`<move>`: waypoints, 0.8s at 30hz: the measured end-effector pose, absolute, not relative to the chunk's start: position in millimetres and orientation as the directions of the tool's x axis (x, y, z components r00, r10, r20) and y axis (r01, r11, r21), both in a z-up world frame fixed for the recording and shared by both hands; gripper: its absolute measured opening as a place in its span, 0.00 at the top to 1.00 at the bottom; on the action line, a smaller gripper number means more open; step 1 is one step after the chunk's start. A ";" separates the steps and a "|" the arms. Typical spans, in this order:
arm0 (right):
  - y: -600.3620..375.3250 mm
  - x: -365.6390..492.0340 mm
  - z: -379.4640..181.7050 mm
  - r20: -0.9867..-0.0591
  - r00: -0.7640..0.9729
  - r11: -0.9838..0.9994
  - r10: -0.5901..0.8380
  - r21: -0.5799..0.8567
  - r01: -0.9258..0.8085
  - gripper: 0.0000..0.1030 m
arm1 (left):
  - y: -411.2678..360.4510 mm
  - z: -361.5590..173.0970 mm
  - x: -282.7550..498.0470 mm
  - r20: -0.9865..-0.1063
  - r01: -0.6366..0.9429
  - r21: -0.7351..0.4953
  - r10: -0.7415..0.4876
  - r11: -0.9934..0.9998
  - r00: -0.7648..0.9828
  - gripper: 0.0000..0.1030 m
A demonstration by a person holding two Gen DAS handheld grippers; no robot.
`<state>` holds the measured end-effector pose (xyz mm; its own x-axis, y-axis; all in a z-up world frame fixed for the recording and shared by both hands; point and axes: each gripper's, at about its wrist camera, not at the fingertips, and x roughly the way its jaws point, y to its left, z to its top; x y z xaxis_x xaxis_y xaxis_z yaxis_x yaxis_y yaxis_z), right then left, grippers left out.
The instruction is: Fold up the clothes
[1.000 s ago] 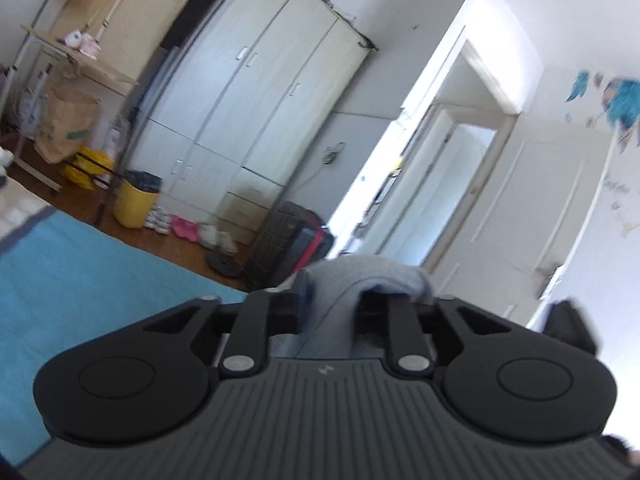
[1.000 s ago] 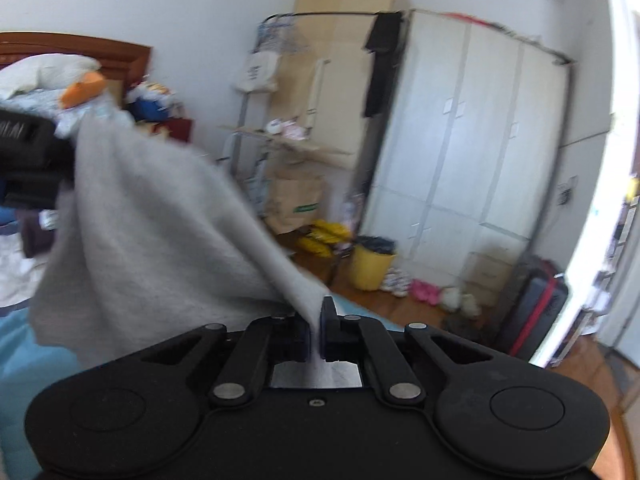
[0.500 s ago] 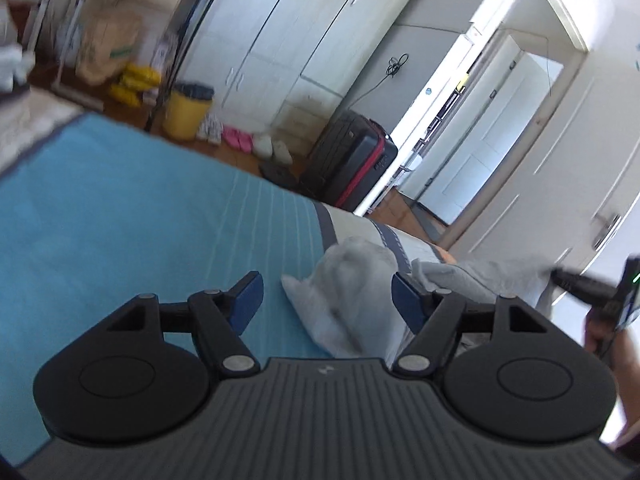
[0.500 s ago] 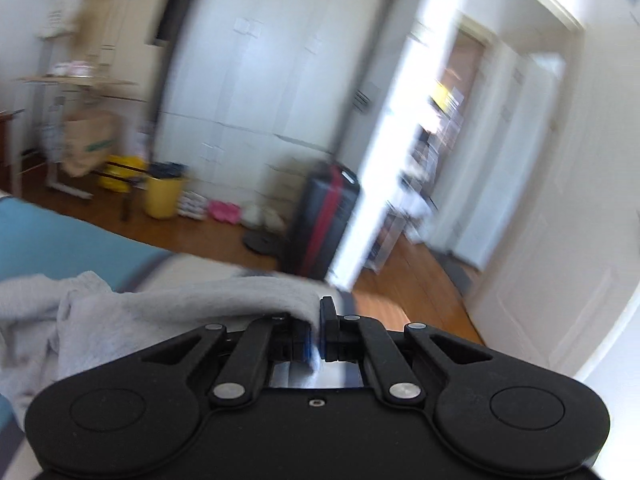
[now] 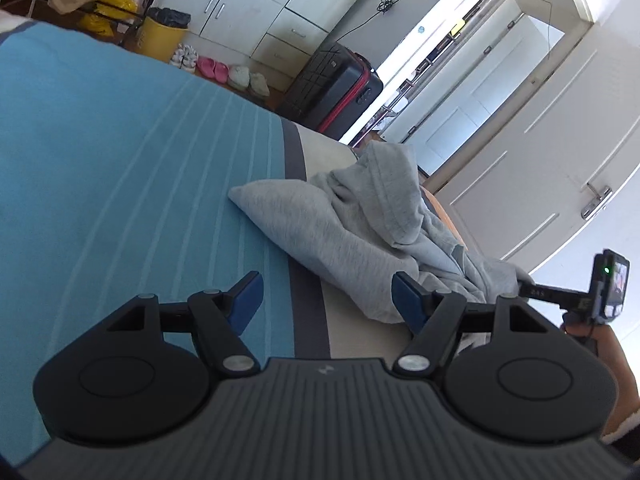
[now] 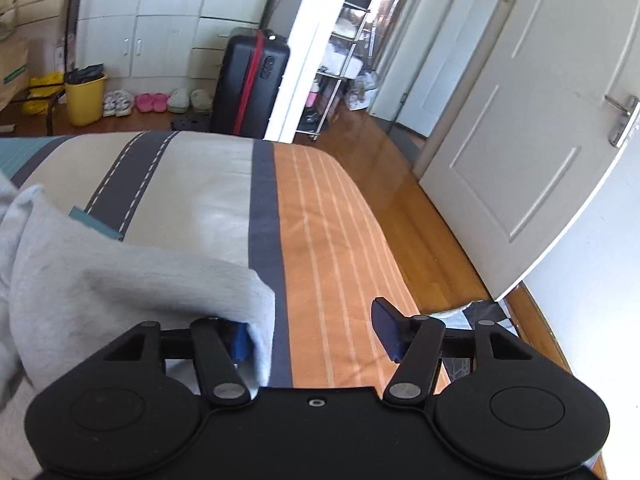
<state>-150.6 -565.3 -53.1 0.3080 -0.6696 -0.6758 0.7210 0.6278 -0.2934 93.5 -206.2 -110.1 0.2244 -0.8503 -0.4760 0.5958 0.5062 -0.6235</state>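
A grey sweatshirt lies crumpled on the striped bed cover. My left gripper is open and empty, just short of the garment's near edge. In the right wrist view the same sweatshirt lies at the left, with a fold draped over my left fingertip. My right gripper is open over the orange stripes. The right gripper also shows at the far right of the left wrist view, beside the garment.
The bed cover has blue, beige, dark grey and orange bands. Beyond the bed foot stand a black suitcase, a yellow bin, shoes, wardrobes and a white door. Wooden floor lies right of the bed.
Both grippers lowered the sweatshirt onto the bed and opened. The left let go first, half a second ago; the right has since opened too. The garment now rests in a heap.
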 end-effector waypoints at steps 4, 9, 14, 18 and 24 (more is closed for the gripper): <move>-576.0 -168.6 -46.9 -0.710 0.346 0.645 -0.613 -0.197 0.739 0.35 | -211.9 -113.9 97.6 -0.503 0.566 -0.620 -0.829 0.543 0.245 0.32; -626.6 -189.3 -55.4 -0.748 0.454 0.609 -0.484 0.085 0.789 0.27 | -218.4 -110.0 89.7 -0.529 0.620 -0.533 -0.799 0.575 0.287 0.32; -678.1 -244.1 -104.6 -0.681 0.723 0.193 -0.112 0.699 0.688 0.27 | -221.5 -106.0 90.4 -0.529 0.646 -0.487 -0.787 0.588 0.317 0.32; -648.9 -229.9 -76.9 -0.813 0.502 0.420 -0.296 0.361 0.833 0.27 | -219.1 -105.8 99.0 -0.486 0.610 -0.582 -0.831 0.538 0.270 0.32; -581.4 -193.1 -27.8 -0.573 0.221 0.450 -0.789 -0.294 0.843 0.27 | -246.7 -116.8 110.3 -0.456 0.495 -0.721 -0.870 0.485 0.187 0.35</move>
<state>-193.1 -581.4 -27.8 0.2205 -0.7890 -0.5735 0.8432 0.4497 -0.2944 110.3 -246.7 -116.8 0.1868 -0.8700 -0.4562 0.4950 0.4845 -0.7213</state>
